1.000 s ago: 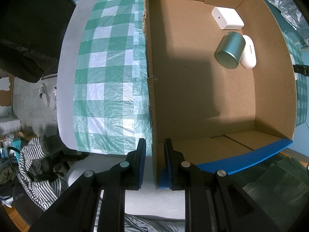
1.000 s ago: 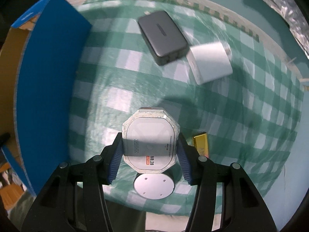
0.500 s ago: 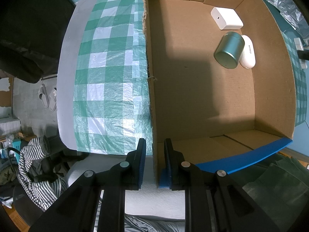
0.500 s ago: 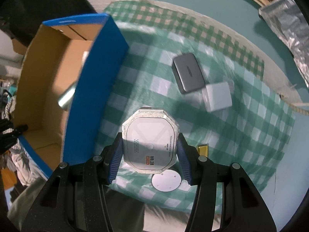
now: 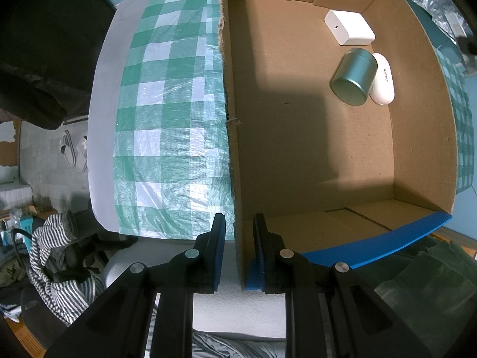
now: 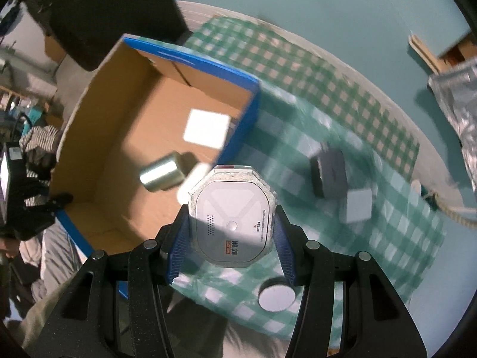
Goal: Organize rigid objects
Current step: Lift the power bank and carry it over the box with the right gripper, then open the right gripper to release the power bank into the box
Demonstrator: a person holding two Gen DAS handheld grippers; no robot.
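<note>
My right gripper [image 6: 231, 223] is shut on a white octagonal device [image 6: 232, 214] with an orange label, held high above the checked cloth beside the cardboard box's [image 6: 98, 161] blue-edged right wall. My left gripper [image 5: 238, 238] is shut on the near left wall of the cardboard box [image 5: 232, 149]. Inside the box lie a green tin [image 5: 353, 80] on its side, a white oval case [image 5: 383, 79] touching it, and a white rectangular block [image 5: 348, 27]. The right wrist view shows the tin [image 6: 162, 174] and the block [image 6: 207, 129] too.
On the green checked cloth [image 6: 402, 226] right of the box lie a dark grey case [image 6: 329, 176], a white cube [image 6: 356, 205] and a white disc [image 6: 277, 296]. A silver bag [image 6: 459, 95] sits at the far right. Striped clothing [image 5: 56, 262] and slippers [image 5: 73, 152] lie below the table's left edge.
The right gripper has risen with the octagonal device and moved left toward the box, whose inside has come into its view. The left gripper and the box have stayed still.
</note>
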